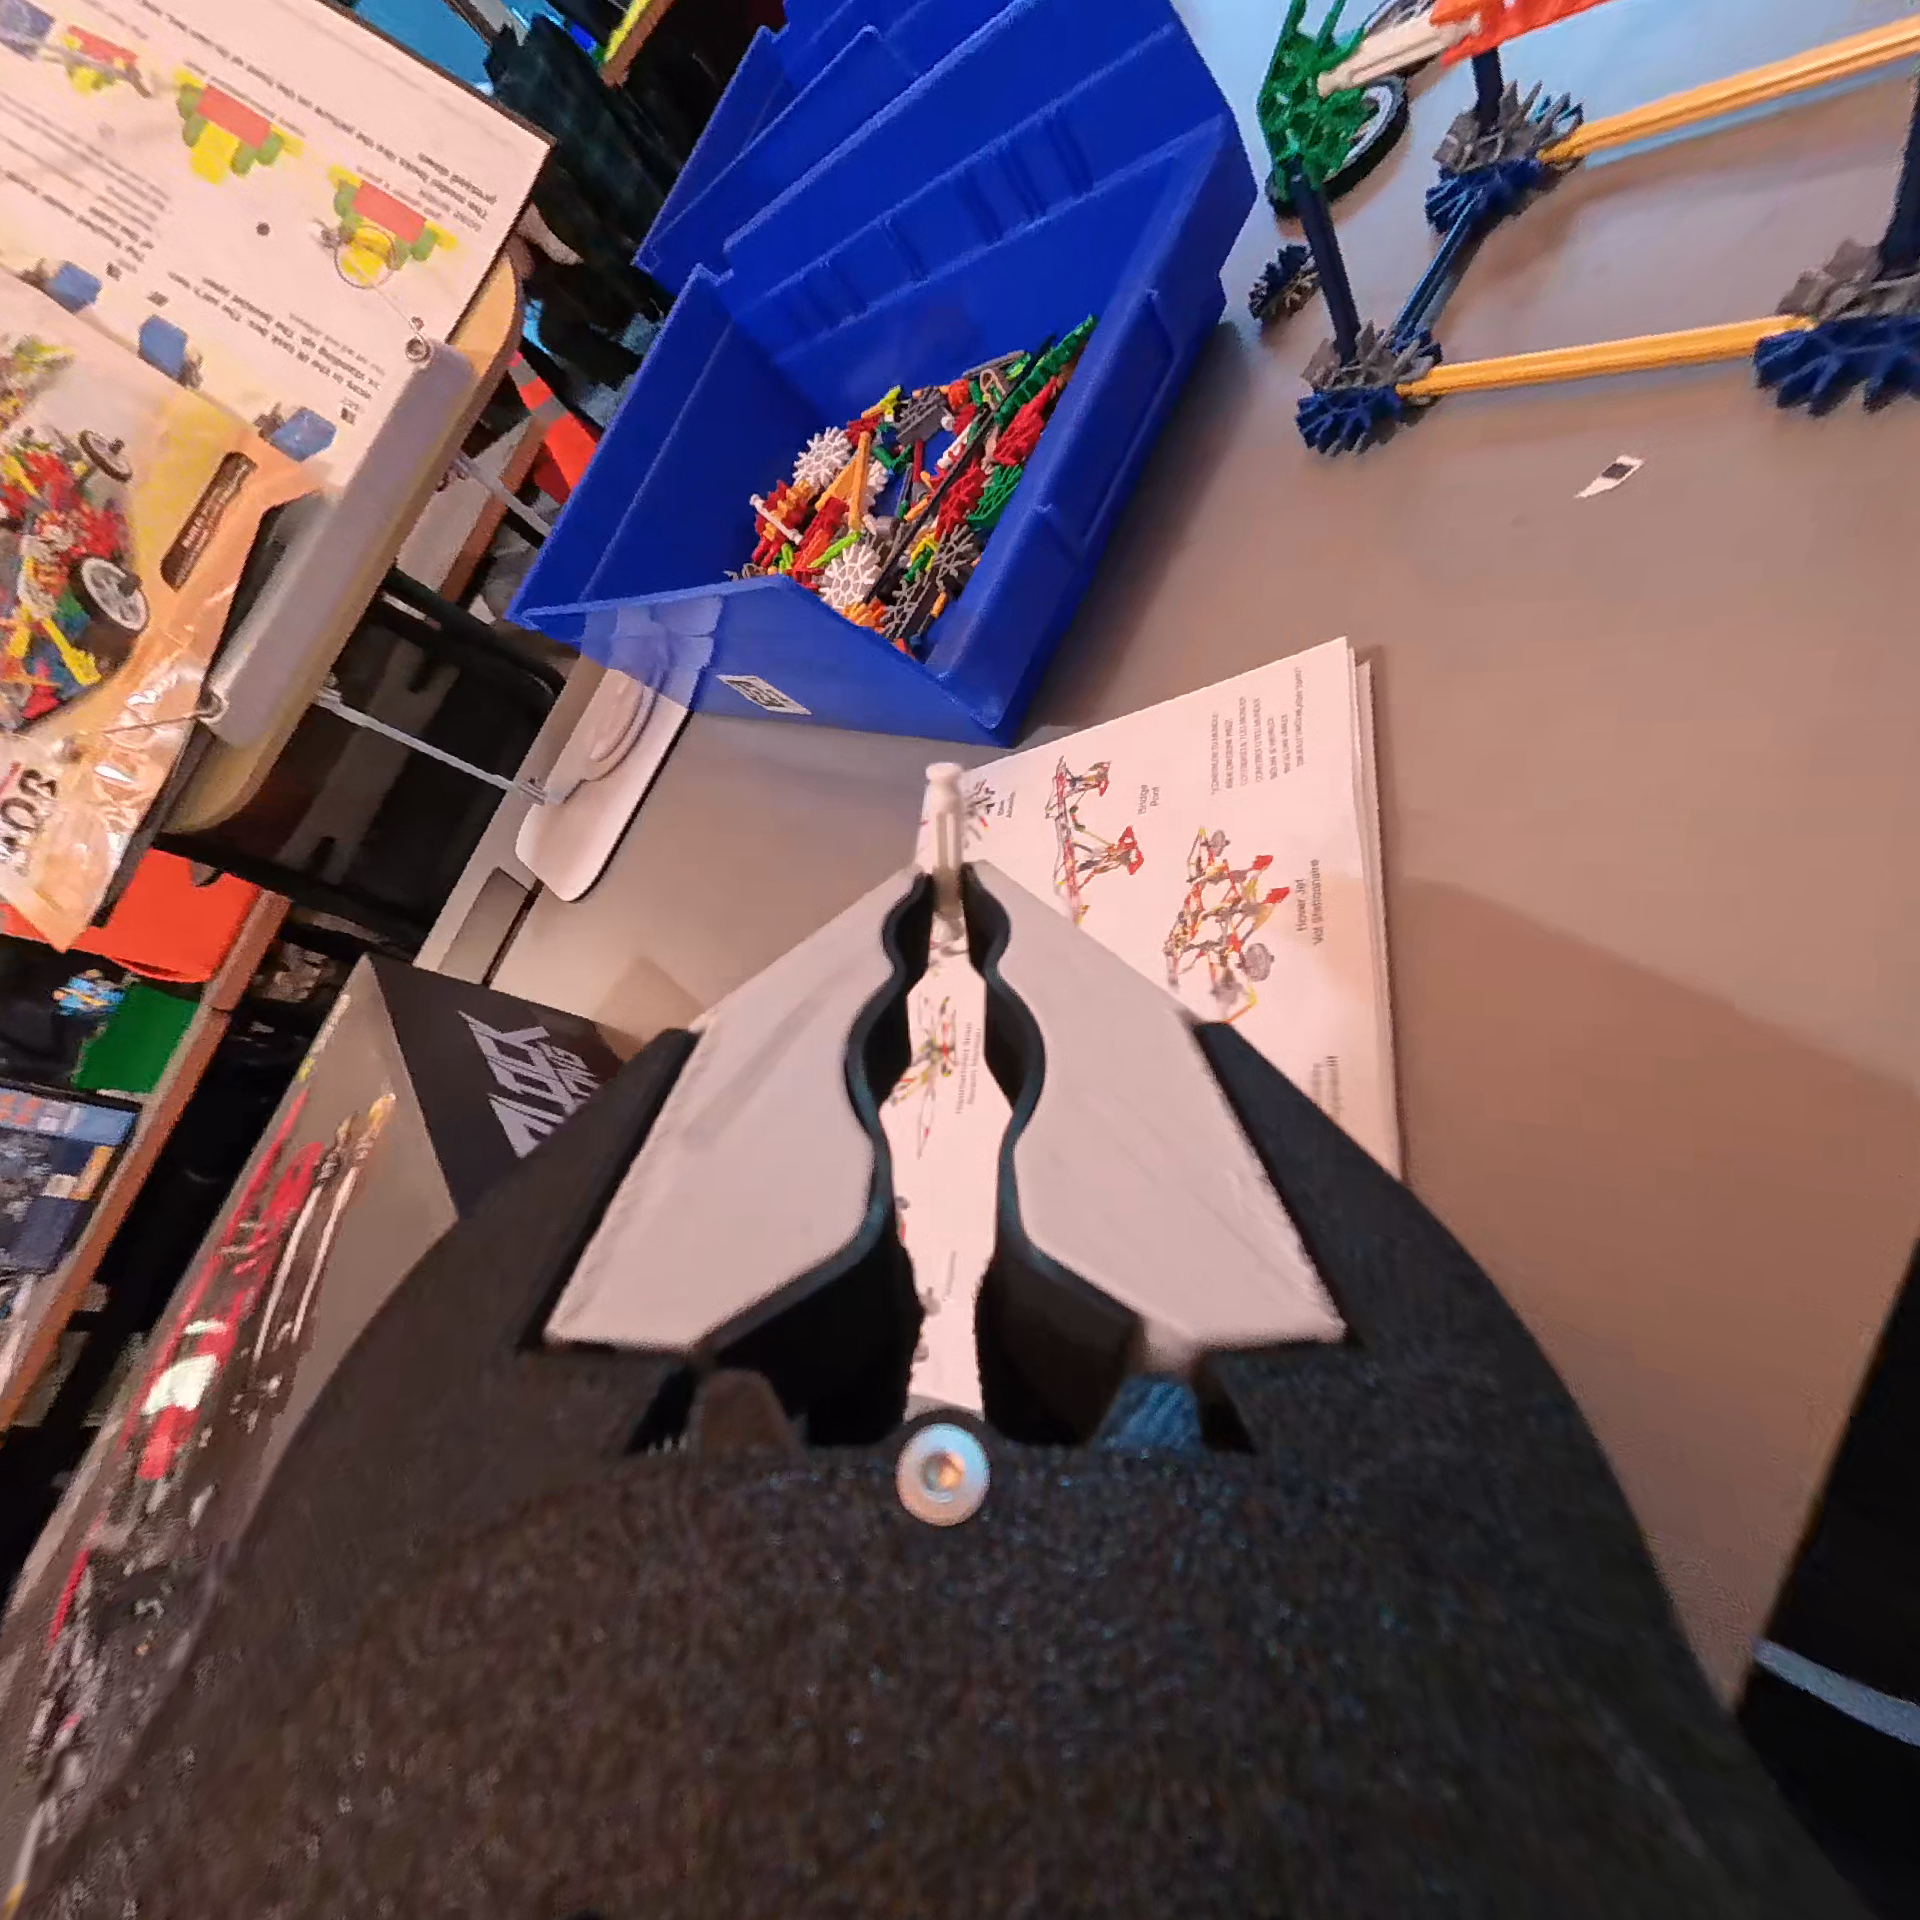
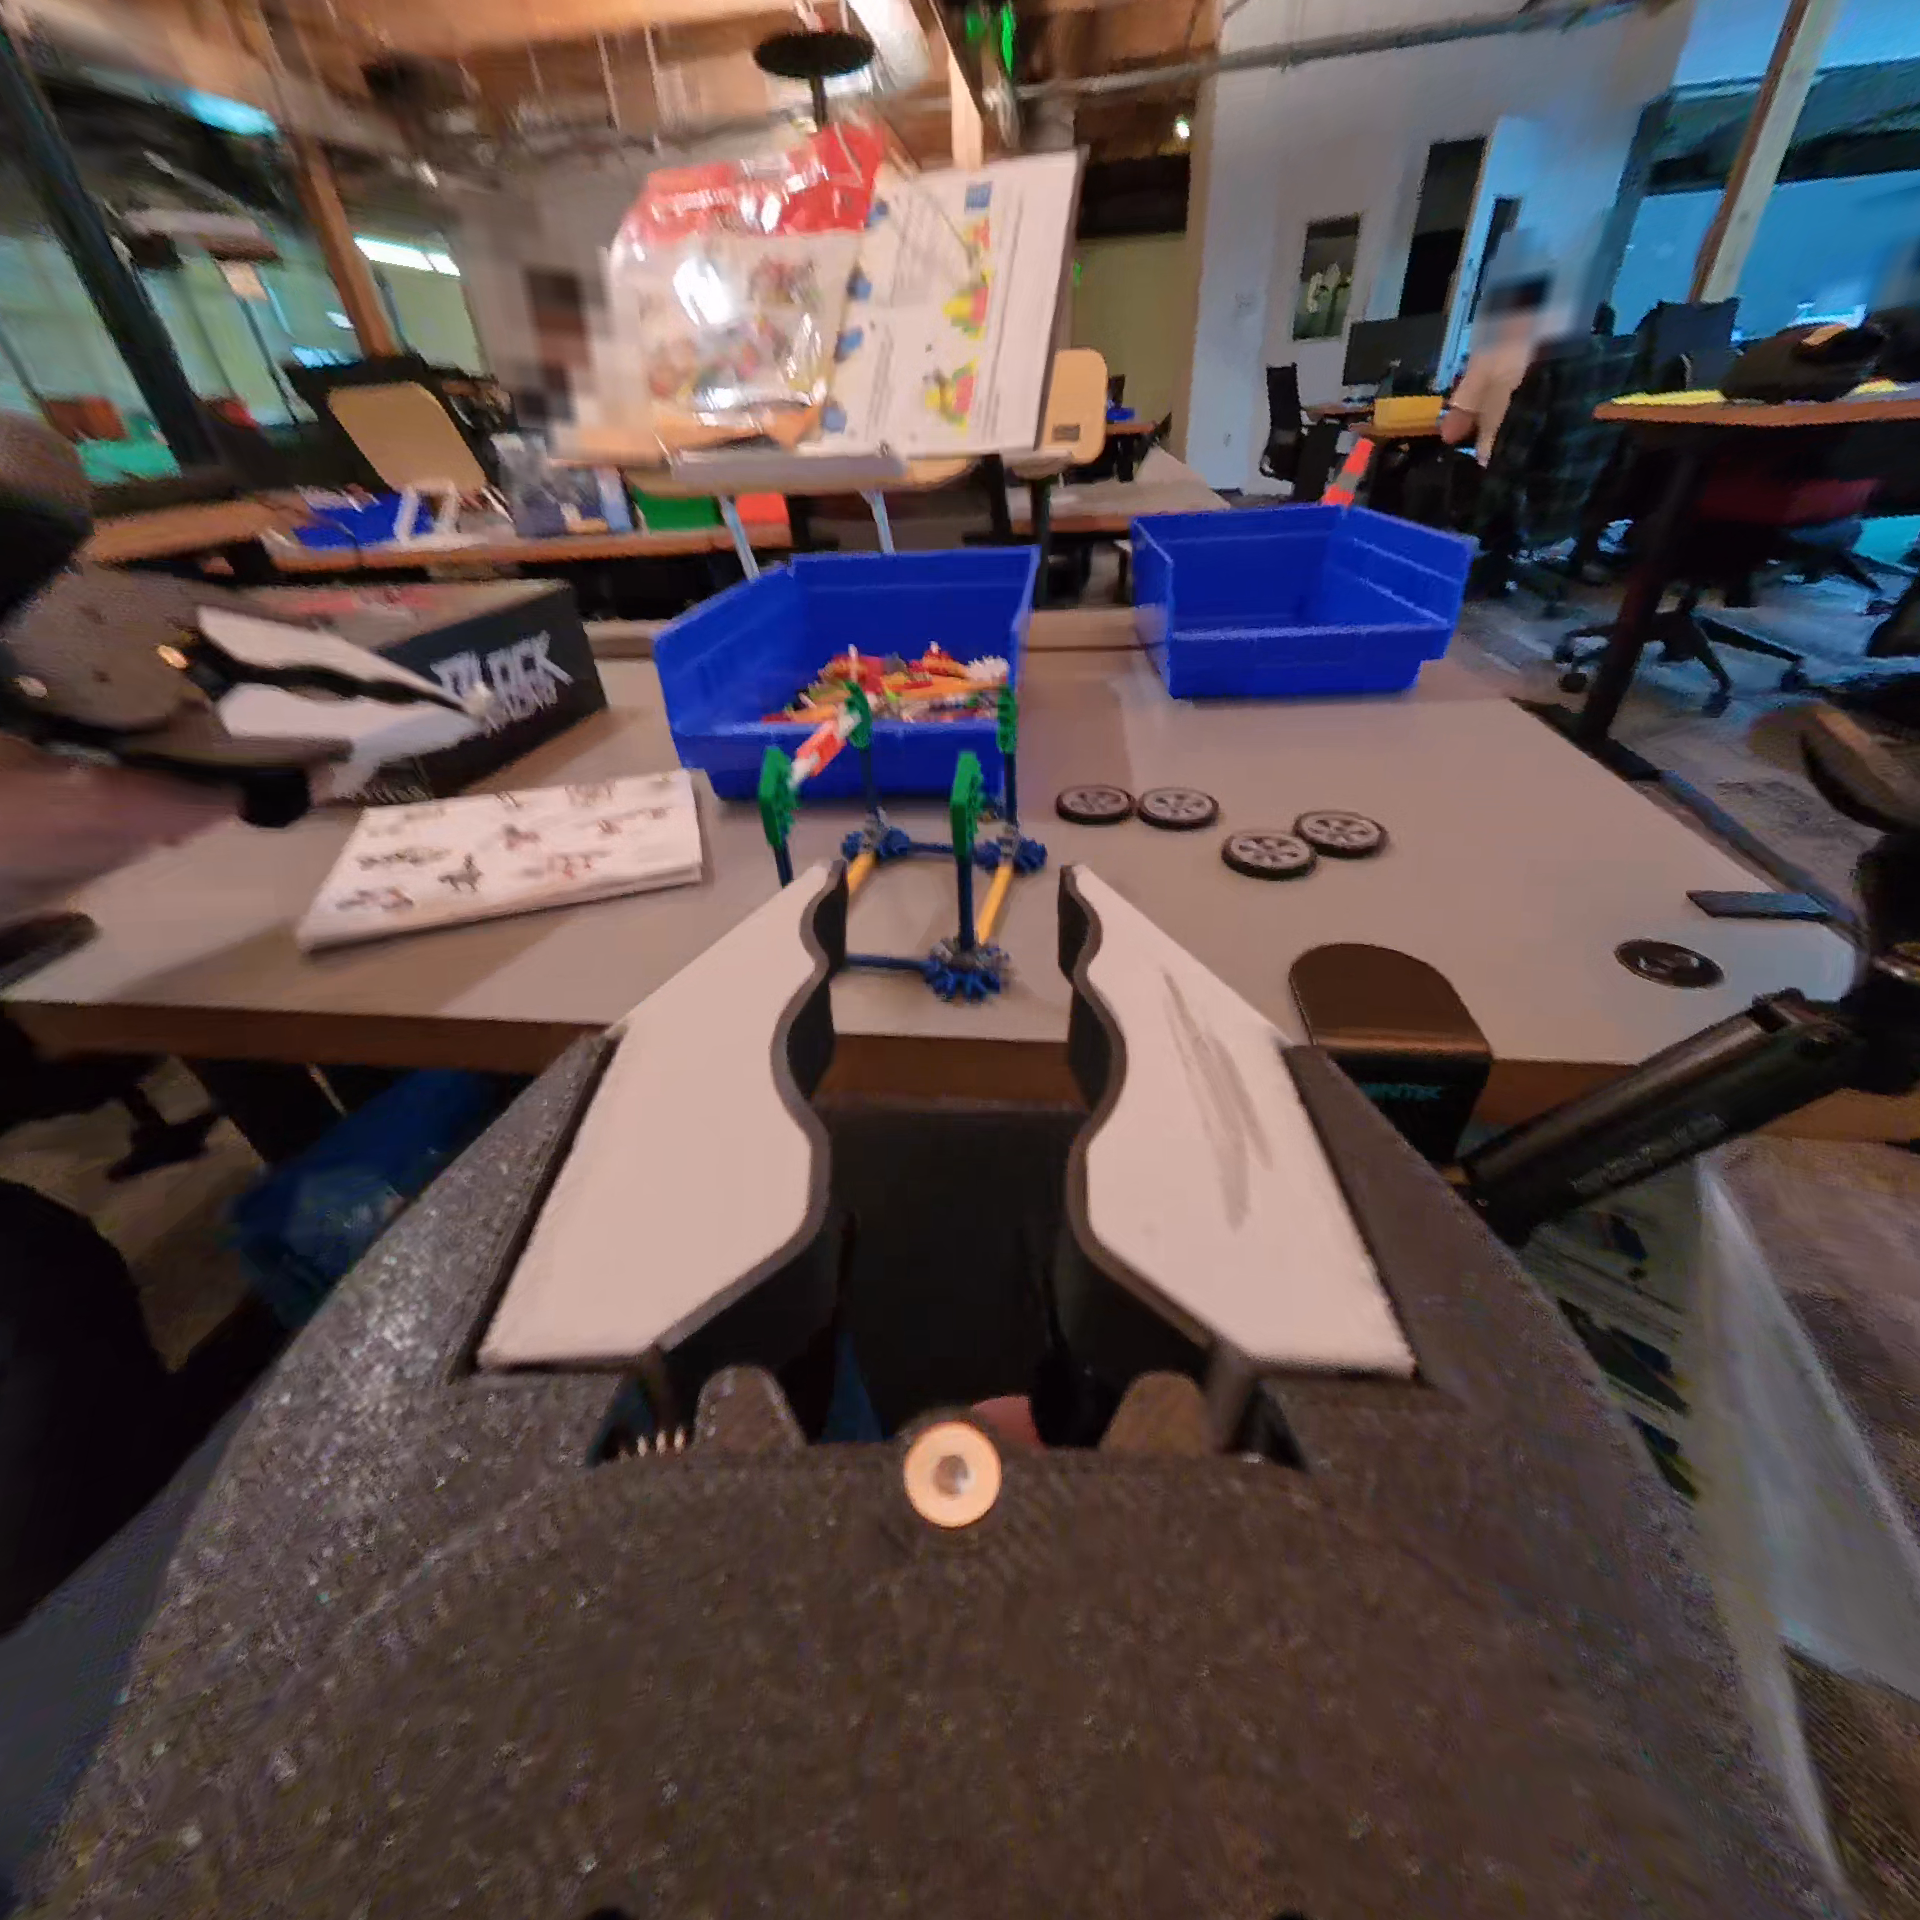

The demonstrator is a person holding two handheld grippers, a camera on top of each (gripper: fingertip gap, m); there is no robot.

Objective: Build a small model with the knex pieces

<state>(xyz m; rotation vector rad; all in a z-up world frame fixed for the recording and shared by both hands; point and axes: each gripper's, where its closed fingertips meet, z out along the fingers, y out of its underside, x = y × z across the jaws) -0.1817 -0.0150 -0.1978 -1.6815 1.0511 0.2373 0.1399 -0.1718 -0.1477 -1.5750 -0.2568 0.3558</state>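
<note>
The left tool [image 1: 943, 883] is clenched on a small white rod [image 1: 943, 821] that sticks out past its tips, above an open instruction booklet [image 1: 1226, 862] lying on the grey surface [image 1: 1610, 727]. Just beyond the booklet stands a blue bin [image 1: 831, 644] holding a heap of coloured construction pieces [image 1: 914, 488], with a second blue bin [image 2: 1299, 613] beside it. To the left a black box [image 1: 520, 1070] sits near the surface's edge. The right tool [image 2: 945, 914] is released, its fingers spread wide and holding nothing, hanging before the near edge of the surface. Straight ahead of it stands a partly built frame [image 2: 914, 862] of blue, yellow and green rods and connectors, and to the right of the frame four black wheels [image 2: 1226, 826] lie flat in loose pairs.
</note>
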